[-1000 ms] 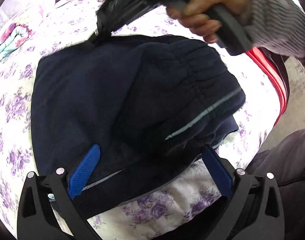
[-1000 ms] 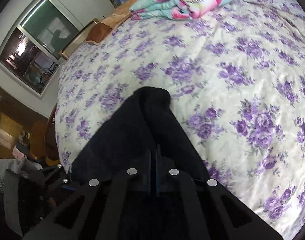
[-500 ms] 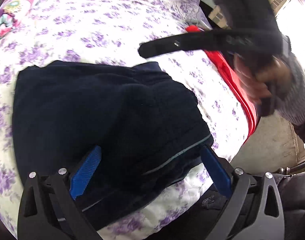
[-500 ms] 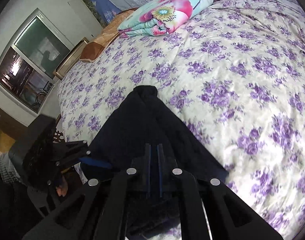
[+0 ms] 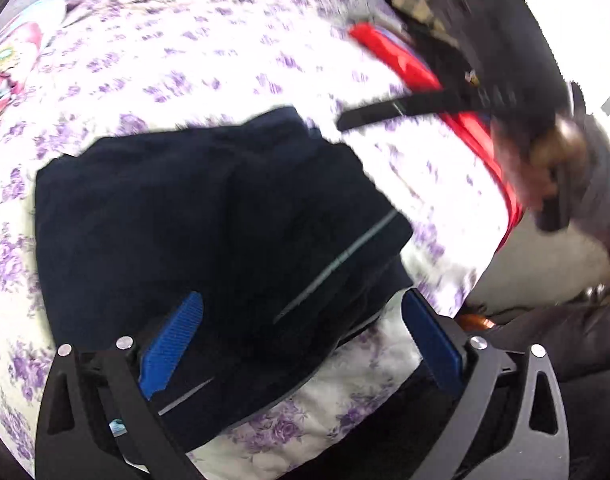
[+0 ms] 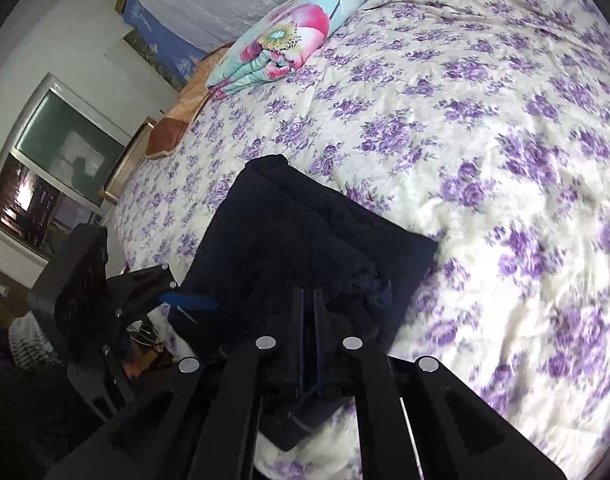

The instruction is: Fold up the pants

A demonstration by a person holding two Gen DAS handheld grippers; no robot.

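- Dark navy pants [image 5: 209, 216] lie folded into a compact, roughly square bundle on a bed covered by a cream bedspread [image 6: 485, 128] printed with purple flowers.
- The bundle sits near the bed's front edge. A thin pale stripe runs across its top layer in the left wrist view.
- The left gripper [image 5: 301, 344] hovers at the near edge of the pants. Its two blue-padded fingers [image 5: 173, 344] are spread wide apart, one over the dark cloth and one at the bundle's right corner. They hold nothing.
- The right gripper [image 6: 309, 320] points at the near side of the bundle in its own view. Its fingers stand almost together, with only a narrow slit between them.
- Dark cloth is bunched just past the right gripper's tips. Whether any of it is pinched between them cannot be told.
- In the left wrist view the right gripper appears blurred at upper right, lifted above the bed and apart from the pants. A hand [image 5: 545, 168] in a grey knit sleeve grips its handle.
- A red strip [image 5: 405, 64] runs along the bed's right edge, beyond the pants.
- A folded quilt [image 6: 289, 44] in turquoise with large pink flowers lies at the far end of the bed, well apart from the pants.
- A window [image 6: 53, 176] with a pale frame is set in the wall to the left of the bed.
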